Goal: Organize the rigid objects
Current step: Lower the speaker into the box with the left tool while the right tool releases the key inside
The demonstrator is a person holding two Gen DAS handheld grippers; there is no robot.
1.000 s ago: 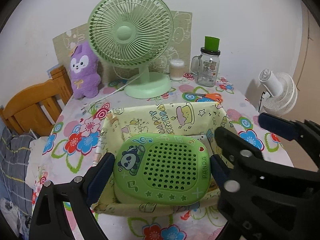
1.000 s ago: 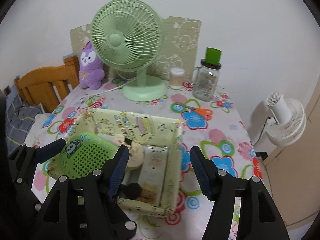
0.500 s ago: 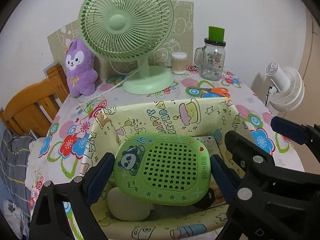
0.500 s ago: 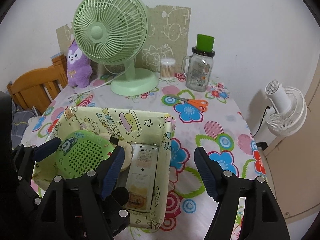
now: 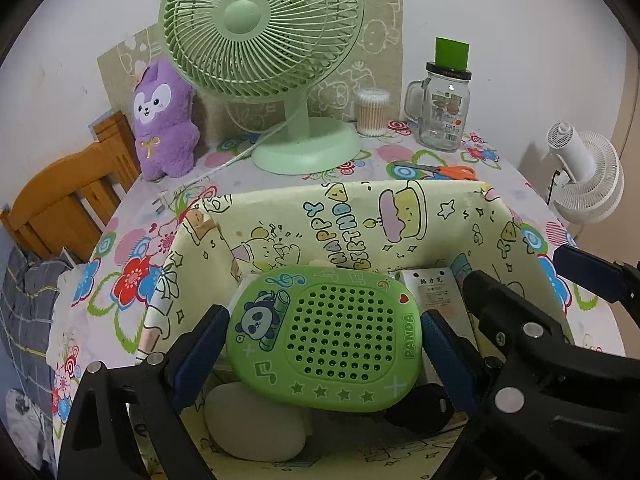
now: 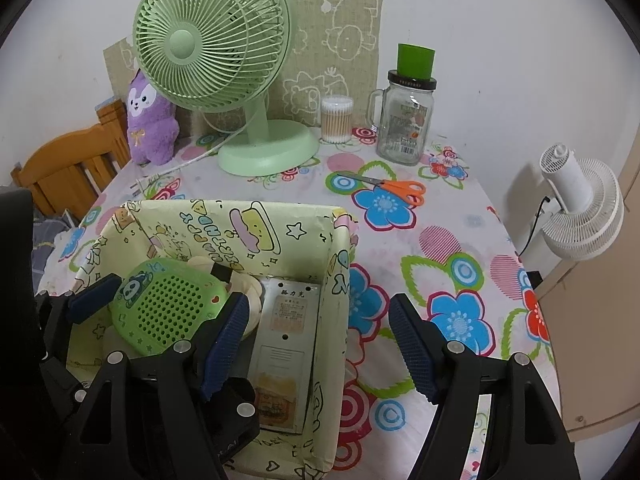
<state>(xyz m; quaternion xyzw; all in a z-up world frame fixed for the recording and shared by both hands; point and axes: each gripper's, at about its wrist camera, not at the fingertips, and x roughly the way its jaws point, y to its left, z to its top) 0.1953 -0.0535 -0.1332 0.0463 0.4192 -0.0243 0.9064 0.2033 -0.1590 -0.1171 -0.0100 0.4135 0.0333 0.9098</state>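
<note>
Left gripper [image 5: 322, 340] clamps green panda case [image 5: 326, 338], held inside box [image 5: 400, 216] above items already stowed: tin [image 6: 286, 344], white pebble [image 5: 254, 426]. Right gripper [image 6: 316, 344] empty, jaws apart, straddling box wall. Left: release case; scissors [image 6: 386, 186] outside.

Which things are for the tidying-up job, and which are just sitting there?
For the job:
- green panda case, held in the left gripper
- yellow box it hangs over
- things already in the box: tin, white oval thing
- right gripper, empty

Just sitting there:
- green fan
- purple plush
- jar
- cotton swabs
- scissors
- white fan
</note>
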